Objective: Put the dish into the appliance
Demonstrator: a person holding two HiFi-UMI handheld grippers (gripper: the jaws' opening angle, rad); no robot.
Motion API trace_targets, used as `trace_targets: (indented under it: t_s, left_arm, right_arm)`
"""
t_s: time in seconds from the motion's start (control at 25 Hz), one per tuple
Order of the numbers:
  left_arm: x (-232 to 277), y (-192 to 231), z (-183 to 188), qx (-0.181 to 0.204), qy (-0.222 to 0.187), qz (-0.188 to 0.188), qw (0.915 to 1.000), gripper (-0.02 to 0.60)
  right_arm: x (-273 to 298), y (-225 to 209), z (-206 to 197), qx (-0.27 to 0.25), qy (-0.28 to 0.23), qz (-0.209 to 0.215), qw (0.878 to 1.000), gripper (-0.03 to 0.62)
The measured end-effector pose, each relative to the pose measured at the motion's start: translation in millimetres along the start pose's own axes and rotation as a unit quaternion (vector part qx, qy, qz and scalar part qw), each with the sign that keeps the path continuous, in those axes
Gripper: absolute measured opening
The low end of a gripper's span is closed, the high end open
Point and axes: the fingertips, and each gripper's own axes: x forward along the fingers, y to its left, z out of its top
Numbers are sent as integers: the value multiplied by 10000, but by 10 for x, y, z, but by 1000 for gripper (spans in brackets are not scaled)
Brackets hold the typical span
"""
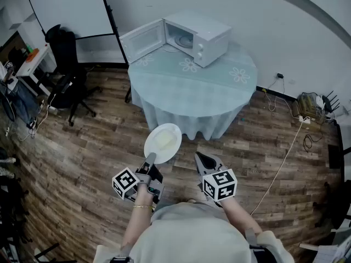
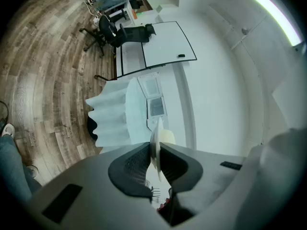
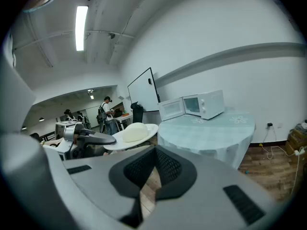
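Observation:
A white dish with a pale mound of food on it hangs above the wooden floor, in front of the round table. My left gripper is shut on its near rim. In the left gripper view the dish shows edge-on between the two pads. The white microwave stands at the table's far side, its door swung open to the left. My right gripper is beside the dish on its right, shut, with nothing between its jaws.
A black office chair and a whiteboard stand at the back left. Cables and a power strip lie on the floor at the right wall. People stand far off in the right gripper view.

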Motion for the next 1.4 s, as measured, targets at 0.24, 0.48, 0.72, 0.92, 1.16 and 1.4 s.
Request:
trace_targets:
  t_s: [0.24, 0.48, 0.72, 0.92, 1.16, 1.4]
  left_arm:
    - [-175, -51, -8, -86, -68, -151, 9998, 48]
    - [-274, -58, -120, -84, -98, -93, 9999, 48]
    - [-313, -31, -312, -150, -86, -158, 9997, 48]
    - [-296, -60, -489, -204, -66, -213, 9995, 48]
    - [-293, -131, -547, -188, -54, -280, 9994, 48]
    - [-39, -189, -468, -212, -40, -391, 9990, 48]
  right_arm:
    - [-83, 231, 72, -177, -127, 117, 9997, 5]
    - [-269, 263, 36, -257, -127, 167, 9995, 5]
    - [-423, 219, -89, -161, -151, 234, 9995, 5]
    - [-508, 141, -160, -131, -130, 246, 9995, 5]
    - [-550, 110, -152, -189, -107, 275, 9994, 5]
    - [-445, 8, -63, -133, -184, 343, 9992, 5]
